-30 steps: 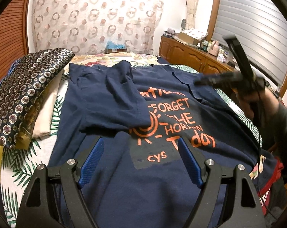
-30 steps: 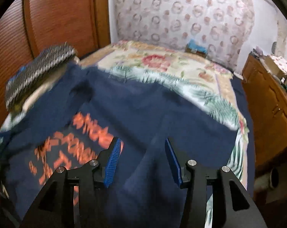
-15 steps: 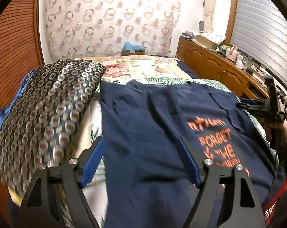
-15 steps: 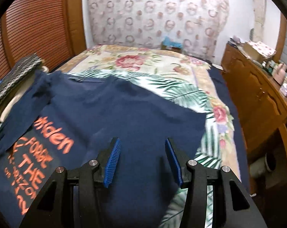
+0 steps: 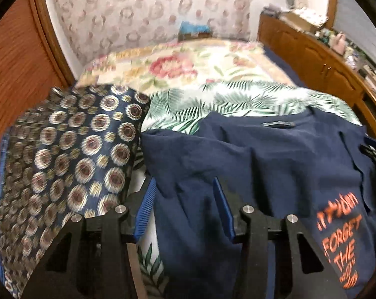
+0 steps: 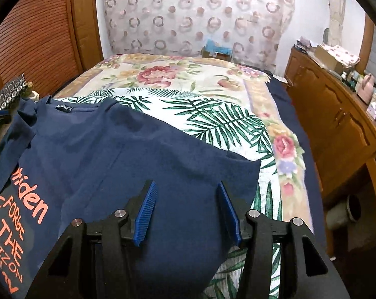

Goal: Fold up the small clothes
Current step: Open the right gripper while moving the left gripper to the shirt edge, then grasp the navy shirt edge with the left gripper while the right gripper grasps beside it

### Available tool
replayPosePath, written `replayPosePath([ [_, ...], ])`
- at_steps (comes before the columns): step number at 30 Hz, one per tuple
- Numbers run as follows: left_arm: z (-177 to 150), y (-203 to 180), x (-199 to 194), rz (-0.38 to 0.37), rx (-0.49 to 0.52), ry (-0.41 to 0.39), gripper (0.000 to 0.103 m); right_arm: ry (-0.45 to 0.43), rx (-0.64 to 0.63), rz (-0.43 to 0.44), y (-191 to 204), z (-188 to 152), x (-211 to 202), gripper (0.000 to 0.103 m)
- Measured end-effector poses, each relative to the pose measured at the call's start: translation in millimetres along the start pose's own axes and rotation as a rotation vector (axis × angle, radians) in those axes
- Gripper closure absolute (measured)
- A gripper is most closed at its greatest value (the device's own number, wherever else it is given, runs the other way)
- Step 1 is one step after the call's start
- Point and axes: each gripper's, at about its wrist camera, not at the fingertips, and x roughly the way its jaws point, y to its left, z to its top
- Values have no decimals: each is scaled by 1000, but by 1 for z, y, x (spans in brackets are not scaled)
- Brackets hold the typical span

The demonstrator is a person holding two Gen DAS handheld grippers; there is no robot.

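One navy blue cotton T-shirt w/ orange print [image 6: 108,154] lies spread on the bed's palm-leaf and floral cover [image 6: 213,114]. In the right wrist view it fills the lower left and centre, neck label toward the upper left. In the left wrist view the shirt [image 5: 275,164] fills centre to lower right, lettering at lower right.

Your left claw [image 5: 184,208] sits bottom centre, its 2 blue pads spread apart w/ nothing pinched; the shirt's rumpled left edge lies between and beneath them. Your right claw [image 6: 188,210] is also spread, 2 blue pads apart over the shirt's sleeve area near its right edge, holding nothing.

One dark patterned cloth w/ round medallions [image 5: 70,164] is piled at left of the left view, just beside the shirt. One wooden cabinet run [image 6: 337,124] lines the right side, w/ small clutter on top, too small to count.
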Motion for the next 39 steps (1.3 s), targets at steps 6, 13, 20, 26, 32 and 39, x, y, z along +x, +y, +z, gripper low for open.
replayPosePath([
  [6, 16, -5, 24, 46, -4, 61, 48, 1, -6, 23, -3, -8, -1, 41],
  [13, 26, -9, 39, 78, -1, 96, 49, 2, -8, 18, -4, -11, -2, 41],
  [20, 32, -6, 45, 57, 1, 96, 64, 2, -10, 16, -5, -11, -3, 40],
  [26, 31, -14, 38, 62, 49, 77, 97, 0, -12, 13, -5, -11, -4, 40],
  [32, 36, 5, -15, 78, 26, -69, 98, 0, -13, 12, -5, -12, -4, 40],
  [39, 34, 18, -46, 36, 20, -136, 98, -4, 0, 25, -9, -12, -7, 40],
])
